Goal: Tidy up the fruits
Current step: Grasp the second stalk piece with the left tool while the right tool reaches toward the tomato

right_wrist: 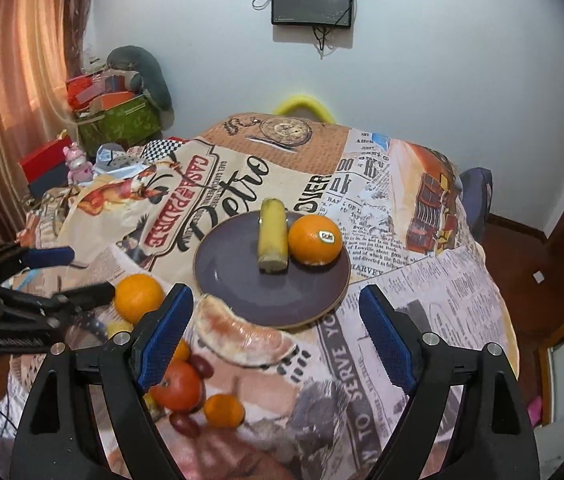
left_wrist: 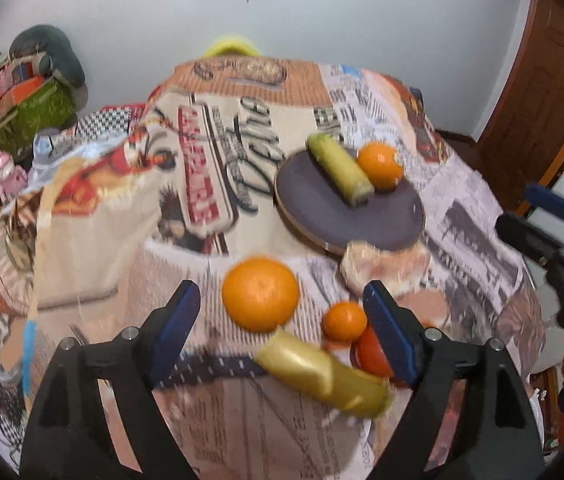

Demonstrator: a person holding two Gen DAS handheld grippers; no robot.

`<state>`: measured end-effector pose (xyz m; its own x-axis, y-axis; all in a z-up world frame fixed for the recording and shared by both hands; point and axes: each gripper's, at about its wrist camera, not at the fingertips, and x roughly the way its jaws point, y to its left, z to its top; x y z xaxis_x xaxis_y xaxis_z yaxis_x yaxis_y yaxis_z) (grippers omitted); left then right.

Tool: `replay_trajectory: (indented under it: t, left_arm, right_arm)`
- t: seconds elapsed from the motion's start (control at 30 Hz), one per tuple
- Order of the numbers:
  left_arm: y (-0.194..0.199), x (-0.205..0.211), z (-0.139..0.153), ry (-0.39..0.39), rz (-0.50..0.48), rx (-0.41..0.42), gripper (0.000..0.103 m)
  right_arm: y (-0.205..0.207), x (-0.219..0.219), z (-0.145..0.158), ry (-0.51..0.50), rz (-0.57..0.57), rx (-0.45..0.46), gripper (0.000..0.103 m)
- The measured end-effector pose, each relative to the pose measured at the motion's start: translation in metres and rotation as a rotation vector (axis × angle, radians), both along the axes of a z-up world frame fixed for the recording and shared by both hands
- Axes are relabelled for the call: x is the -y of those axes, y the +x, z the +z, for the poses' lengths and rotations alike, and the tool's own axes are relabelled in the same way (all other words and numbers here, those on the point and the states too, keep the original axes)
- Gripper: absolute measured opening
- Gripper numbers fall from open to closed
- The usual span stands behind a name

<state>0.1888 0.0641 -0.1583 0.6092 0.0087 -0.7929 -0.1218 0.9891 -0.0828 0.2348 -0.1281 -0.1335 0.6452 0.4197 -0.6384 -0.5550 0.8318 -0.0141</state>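
- Both fingers of the left gripper [left_wrist: 282, 332] stand wide apart, holding nothing, above a large orange [left_wrist: 260, 294] and a yellow banana piece [left_wrist: 325, 376] near the table's near edge.
- Right gripper [right_wrist: 276, 332] is likewise spread wide and empty.
- On the dark plate [right_wrist: 242, 296], mid-table, a 2nd banana piece [right_wrist: 272, 236] lies with its long axis running near-to-far, touching a stickered orange [right_wrist: 314, 241] on its right.
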Motion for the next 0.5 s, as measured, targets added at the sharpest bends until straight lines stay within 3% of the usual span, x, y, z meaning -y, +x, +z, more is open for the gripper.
replay_trajectory:
  t: [0.4,0.5]
  left_arm:
    - [-0.007,0.018,-0.066,-0.081,0.049,-0.172,0.085]
    - [-0.009,0.018,-0.070,-0.104,0.097,-0.153,0.089]
  right_arm:
    - [-0.014,-0.001,-0.021,-0.003,0.024,-0.048,0.083]
    - [-0.017,-0.001,-0.025,0.002,0.027,-0.061,0.083]
